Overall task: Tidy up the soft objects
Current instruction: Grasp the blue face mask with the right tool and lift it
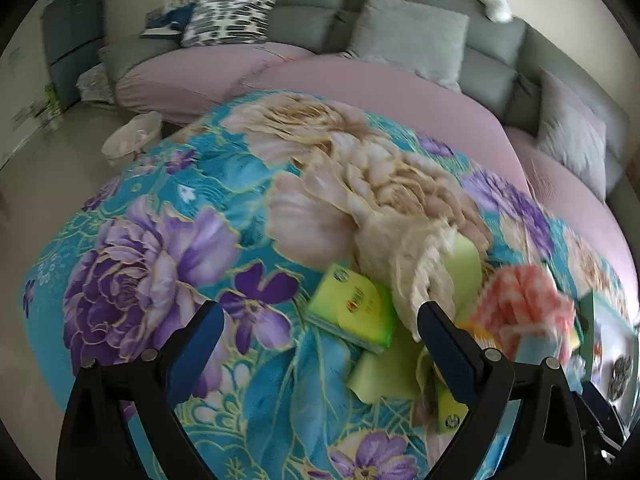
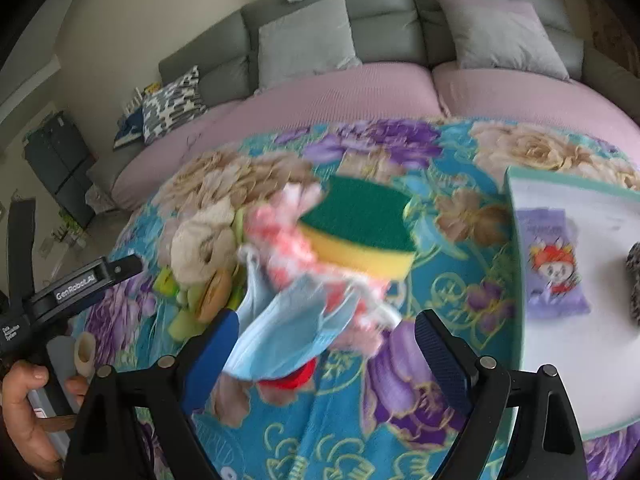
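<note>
We recorded a floral cloth [image 2: 320,420] spread over the table, with a grey sofa [image 2: 380,28] across the top of both frames; the soft objects lay heaped at centre in the right wrist view and at lower right in the left wrist view.

Right gripper [image 2: 326,340]: jaws stood wide apart; a light-blue face mask [image 2: 280,344] lay between the fingers, close to the left pad, but we could not tell whether it touched; nothing was pinched. Above the mask we noted a pink-and-white checked cloth [image 2: 280,248] and, touching it on the right, a yellow sponge with green scouring top [image 2: 360,228]; left of these sat a beige fluffy item [image 2: 204,240], blurred. A white tray with teal rim [image 2: 516,280] occupied the right edge of the frame; a purple packet [image 2: 554,264] lay inside it.

Left gripper [image 1: 320,322]: jaws likewise wide apart, gripping nothing; a green tissue pack [image 1: 352,308] lay on the cloth between and just beyond the fingertips; the beige item [image 1: 404,264] rested against its right side; the checked cloth [image 1: 520,300] sat further right, motion-blurred.

At lower left of the right wrist view a hand [image 2: 24,412] held the left gripper's handle.
</note>
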`<state>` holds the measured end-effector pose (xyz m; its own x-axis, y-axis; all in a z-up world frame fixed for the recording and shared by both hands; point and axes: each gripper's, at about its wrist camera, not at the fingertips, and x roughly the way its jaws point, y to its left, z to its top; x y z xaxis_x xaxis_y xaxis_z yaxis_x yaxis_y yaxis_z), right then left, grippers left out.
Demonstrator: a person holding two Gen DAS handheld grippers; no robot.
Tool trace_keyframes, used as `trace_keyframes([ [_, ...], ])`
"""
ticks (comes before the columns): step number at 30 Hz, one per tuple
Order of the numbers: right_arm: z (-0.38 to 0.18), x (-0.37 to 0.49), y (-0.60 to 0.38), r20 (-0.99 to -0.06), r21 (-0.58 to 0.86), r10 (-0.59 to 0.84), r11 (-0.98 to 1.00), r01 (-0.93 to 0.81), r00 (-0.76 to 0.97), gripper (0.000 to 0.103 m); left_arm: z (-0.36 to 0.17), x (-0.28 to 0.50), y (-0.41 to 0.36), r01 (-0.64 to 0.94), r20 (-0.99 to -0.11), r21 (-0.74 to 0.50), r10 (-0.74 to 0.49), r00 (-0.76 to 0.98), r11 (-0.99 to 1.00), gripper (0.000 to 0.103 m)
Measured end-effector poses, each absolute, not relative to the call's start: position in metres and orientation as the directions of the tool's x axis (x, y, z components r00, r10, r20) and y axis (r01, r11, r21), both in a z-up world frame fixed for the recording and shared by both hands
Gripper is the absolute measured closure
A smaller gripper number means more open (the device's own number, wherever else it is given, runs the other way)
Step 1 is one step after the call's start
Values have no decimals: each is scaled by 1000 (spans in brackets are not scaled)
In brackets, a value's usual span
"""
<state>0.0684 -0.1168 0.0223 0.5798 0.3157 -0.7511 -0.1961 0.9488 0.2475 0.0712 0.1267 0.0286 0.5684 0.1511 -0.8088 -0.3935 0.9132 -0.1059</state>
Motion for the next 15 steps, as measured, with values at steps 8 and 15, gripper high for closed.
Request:
trace_keyframes([
  [8, 10, 63, -99, -767, 251, 337, 941, -229, 546, 11, 23, 73, 119, -372, -821, -79, 152, 550, 925, 5],
  [15, -1, 64, -84, -772, 264, 364, 930, -257, 521, 11, 19, 76, 122, -384, -829, -74, 157, 537, 921, 5],
])
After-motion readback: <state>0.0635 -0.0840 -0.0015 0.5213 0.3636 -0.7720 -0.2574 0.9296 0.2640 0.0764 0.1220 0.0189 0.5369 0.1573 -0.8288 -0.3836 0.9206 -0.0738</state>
